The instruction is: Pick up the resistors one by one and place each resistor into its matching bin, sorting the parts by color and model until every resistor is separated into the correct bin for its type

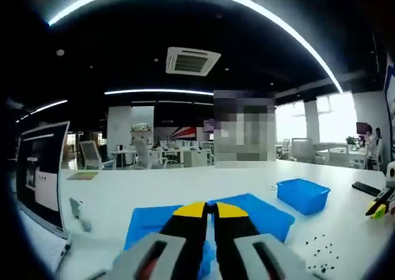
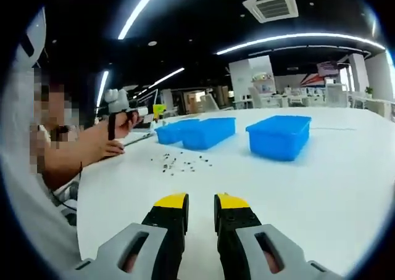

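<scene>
Several small dark resistors [image 2: 176, 163] lie loose on the white table [image 2: 321, 187]; they also show as resistors [image 1: 321, 249] at the lower right of the left gripper view. Three blue bins stand beyond them: bin [image 2: 170, 132], bin [image 2: 210, 132] and bin [image 2: 281, 135]. My right gripper [image 2: 201, 203] hovers over bare table short of the resistors, its yellow-tipped jaws a little apart and holding nothing. My left gripper [image 1: 211, 211] is shut and holds nothing, above two blue bins [image 1: 262, 213], with the third bin [image 1: 302, 195] to the right.
A person's hand [image 2: 117, 135] holds the left gripper [image 2: 154, 111] beside the bins. The right gripper [image 1: 378, 207] enters at the right edge. A laptop screen [image 1: 40, 175] stands at the left, a black flat object [image 1: 366, 188] at the far right. Office desks and chairs lie behind.
</scene>
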